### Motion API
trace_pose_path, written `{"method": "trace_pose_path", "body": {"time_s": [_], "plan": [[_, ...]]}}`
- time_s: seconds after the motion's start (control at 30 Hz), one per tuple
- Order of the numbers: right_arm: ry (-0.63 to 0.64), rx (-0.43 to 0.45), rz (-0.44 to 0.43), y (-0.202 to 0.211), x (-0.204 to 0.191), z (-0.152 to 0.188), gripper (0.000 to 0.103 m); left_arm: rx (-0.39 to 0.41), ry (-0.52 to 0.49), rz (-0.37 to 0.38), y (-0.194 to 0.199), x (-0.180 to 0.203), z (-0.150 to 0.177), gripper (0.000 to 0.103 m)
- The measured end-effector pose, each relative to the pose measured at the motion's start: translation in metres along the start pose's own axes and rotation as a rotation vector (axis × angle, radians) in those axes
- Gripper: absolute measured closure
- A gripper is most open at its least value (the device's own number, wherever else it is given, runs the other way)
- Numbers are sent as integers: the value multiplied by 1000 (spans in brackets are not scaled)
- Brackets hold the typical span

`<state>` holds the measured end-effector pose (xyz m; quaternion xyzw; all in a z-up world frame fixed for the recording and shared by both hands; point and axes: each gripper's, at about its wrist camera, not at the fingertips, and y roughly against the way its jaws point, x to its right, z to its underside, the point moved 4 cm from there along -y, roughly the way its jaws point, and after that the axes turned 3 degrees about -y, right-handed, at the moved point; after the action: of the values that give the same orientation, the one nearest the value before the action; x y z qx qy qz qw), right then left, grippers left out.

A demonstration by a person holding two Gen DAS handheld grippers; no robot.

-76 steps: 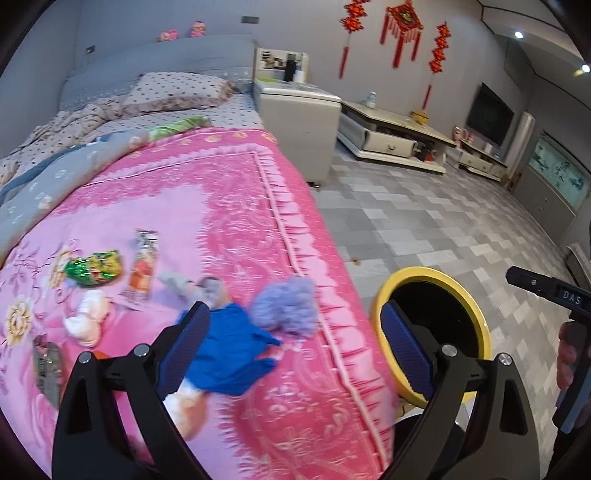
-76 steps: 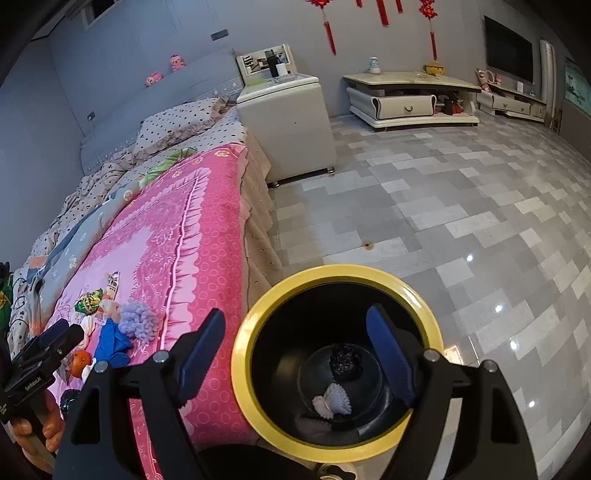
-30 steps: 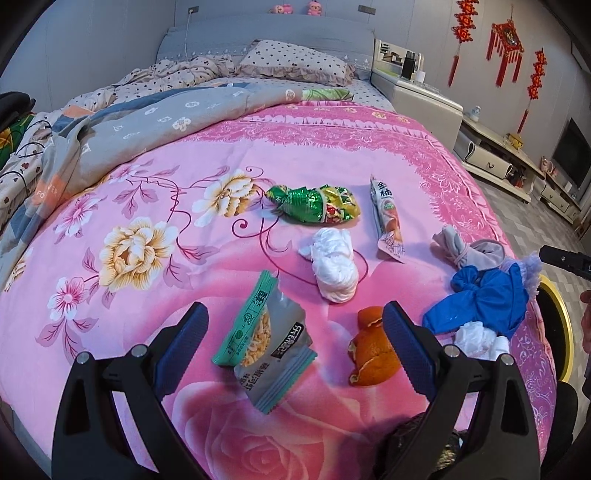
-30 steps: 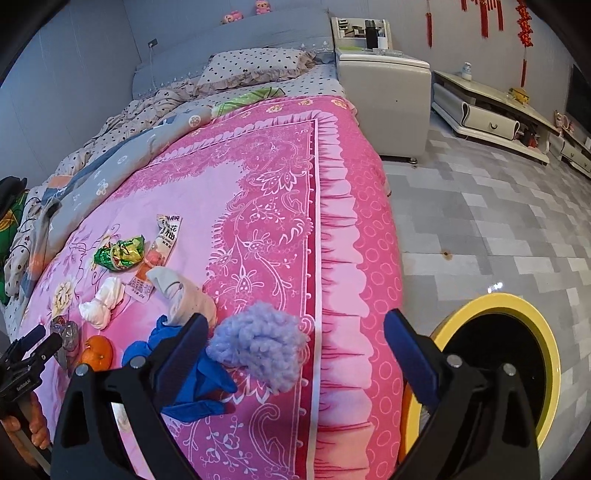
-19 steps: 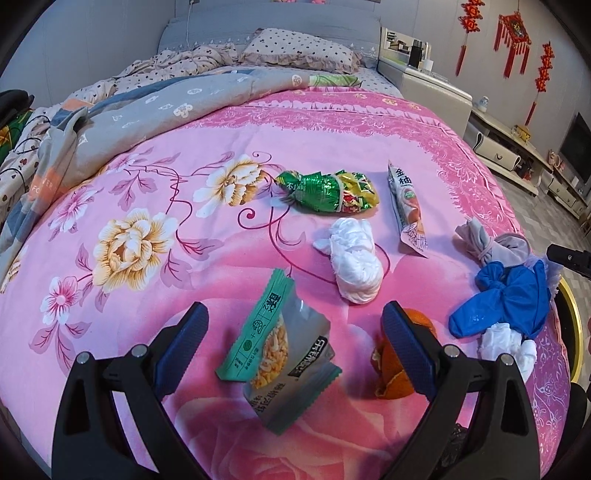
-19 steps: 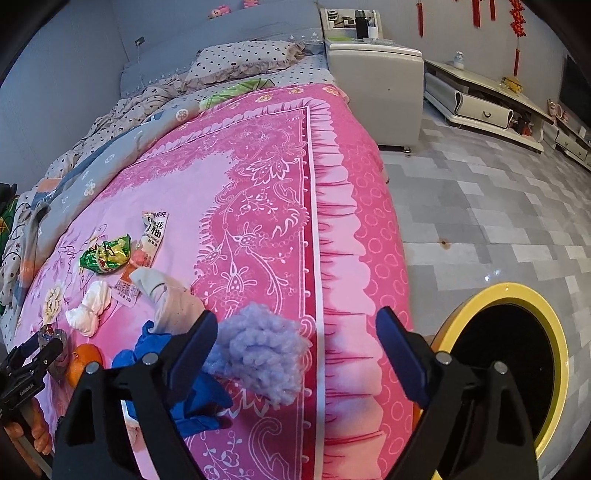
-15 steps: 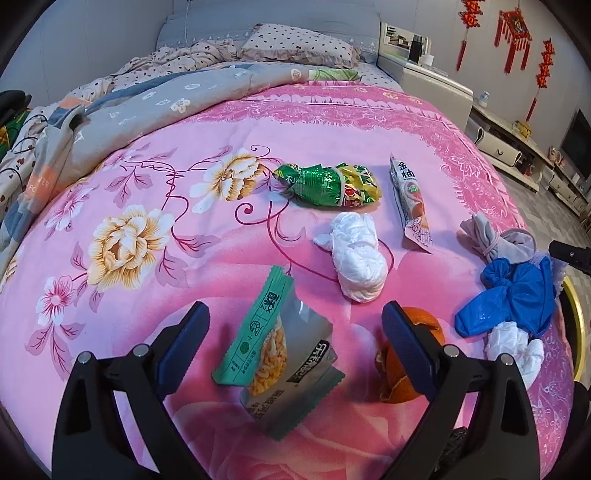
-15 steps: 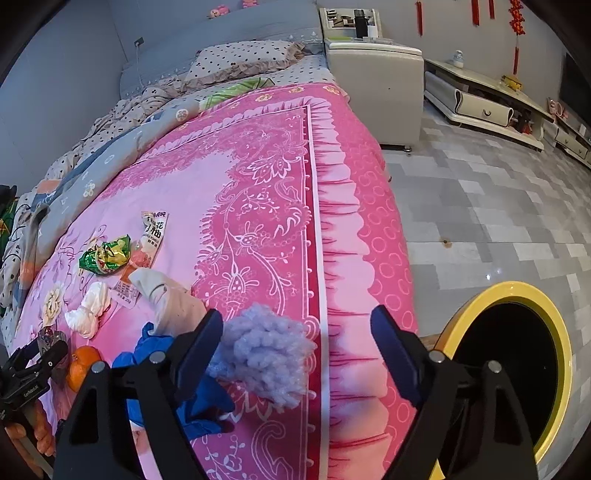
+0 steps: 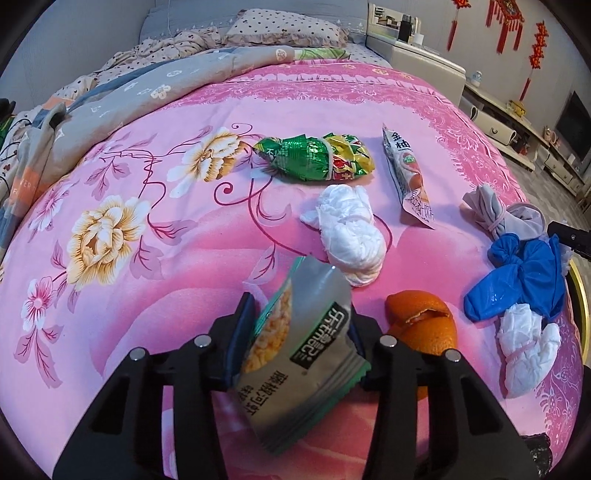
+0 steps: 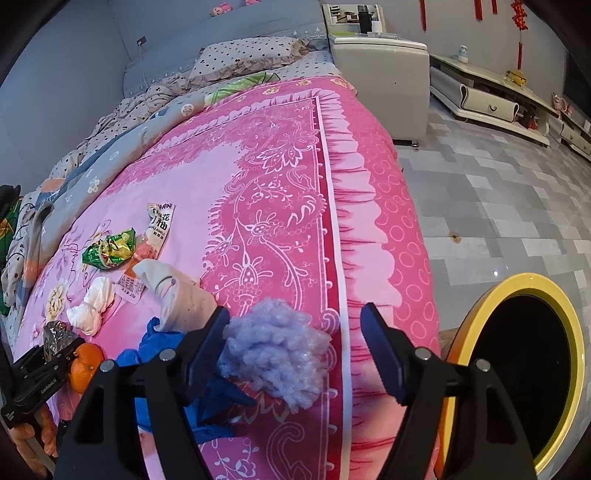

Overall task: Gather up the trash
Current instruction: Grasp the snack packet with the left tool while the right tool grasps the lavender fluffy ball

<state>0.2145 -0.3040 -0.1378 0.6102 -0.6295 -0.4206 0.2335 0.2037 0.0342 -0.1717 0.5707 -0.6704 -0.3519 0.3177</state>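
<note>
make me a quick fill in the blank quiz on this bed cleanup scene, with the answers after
1. The left gripper is shut on a snack ____.
2. The lilac fluffy ball lies between the pads of the ____ gripper, whose jaws have been closing.
3. The bin beside the bed has a ____ rim.
4. The orange peel lies next to the white ____ wad.

Missing words: packet; right; yellow; tissue

We see a pink floral bedspread [image 9: 155, 206], a dotted frilled pillow [image 9: 280, 27], a white bedside cabinet [image 10: 384, 62] and grey floor tiles [image 10: 498, 206].
</note>
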Motion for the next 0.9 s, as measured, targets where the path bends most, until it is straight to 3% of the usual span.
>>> {"method": "trace_pose_path", "body": {"time_s": [0.33, 0.4, 0.47, 0.7, 0.9], "plan": [[-32, -37, -71, -3, -4, 15, 33, 8, -21, 5, -3, 5, 0, 66], [-30, -21, -89, 0, -6, 15, 48, 13, -15, 6, -1, 4, 0, 70], [-38, -17, -106, 3, -7, 13, 56, 19, -4, 18, 1, 3, -1, 70], [-79, -30, -151, 7, 0, 11, 63, 47, 23, 42, 10, 0, -3, 70], [-61, 9, -146, 24, -2, 7, 63, 71, 66, 60, 19, -6, -5, 71]]}}
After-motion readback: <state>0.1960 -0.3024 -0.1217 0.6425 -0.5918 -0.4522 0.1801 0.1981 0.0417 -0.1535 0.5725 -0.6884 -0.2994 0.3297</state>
